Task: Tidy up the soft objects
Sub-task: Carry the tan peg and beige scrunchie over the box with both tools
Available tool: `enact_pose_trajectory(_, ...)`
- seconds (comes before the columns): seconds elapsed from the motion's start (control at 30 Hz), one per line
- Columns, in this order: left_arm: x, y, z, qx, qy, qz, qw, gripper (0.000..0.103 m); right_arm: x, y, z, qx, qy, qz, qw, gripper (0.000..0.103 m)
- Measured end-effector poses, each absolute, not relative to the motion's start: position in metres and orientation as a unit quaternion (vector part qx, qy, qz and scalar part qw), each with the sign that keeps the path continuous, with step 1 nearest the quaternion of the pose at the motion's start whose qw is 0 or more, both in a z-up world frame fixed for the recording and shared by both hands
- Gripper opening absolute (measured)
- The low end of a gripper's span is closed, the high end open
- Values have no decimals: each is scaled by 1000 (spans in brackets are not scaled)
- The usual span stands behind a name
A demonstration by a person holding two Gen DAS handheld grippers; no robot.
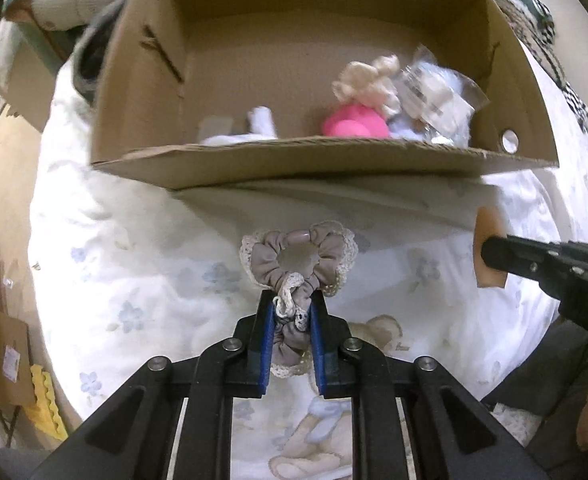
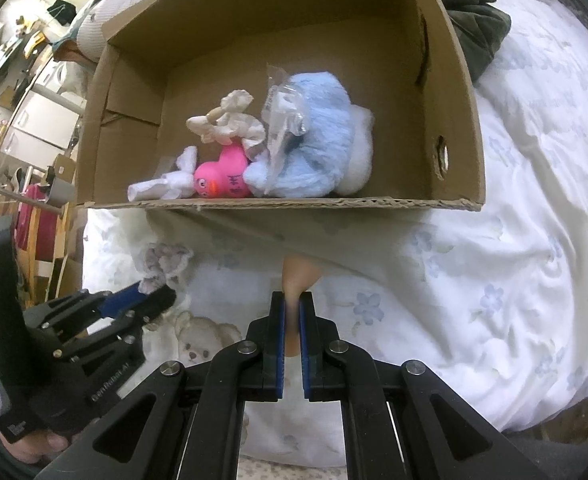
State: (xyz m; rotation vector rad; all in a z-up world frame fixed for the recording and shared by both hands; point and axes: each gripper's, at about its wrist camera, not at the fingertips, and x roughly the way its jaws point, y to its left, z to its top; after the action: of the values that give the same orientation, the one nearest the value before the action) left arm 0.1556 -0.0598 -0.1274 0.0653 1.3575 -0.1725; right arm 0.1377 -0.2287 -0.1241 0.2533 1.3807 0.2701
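Observation:
My left gripper (image 1: 293,304) is shut on a taupe scrunchie with cream lace trim (image 1: 298,258), held above the bed just in front of the cardboard box (image 1: 318,160). It also shows in the right wrist view (image 2: 162,292) with the scrunchie (image 2: 166,260). My right gripper (image 2: 292,300) is shut on a flat peach-coloured soft piece (image 2: 296,274), also seen in the left wrist view (image 1: 490,252). In the box lie a pink duck (image 2: 224,178), a blue plush in a plastic bag (image 2: 314,136), a cream scrunchie (image 2: 230,122) and a white cloth item (image 2: 170,184).
The box stands on a white floral quilt (image 2: 494,240). Dark green clothing (image 2: 474,12) lies behind the box on the right. Shelves and cardboard clutter (image 2: 26,92) stand to the left of the bed.

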Motion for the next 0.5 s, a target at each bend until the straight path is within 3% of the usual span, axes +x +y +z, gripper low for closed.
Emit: enact_pose_trajectory(0.5, 124, -31, -72, 8, 567, -21, 823, 15, 128, -230, -112, 113, 621, 139, 763, 8)
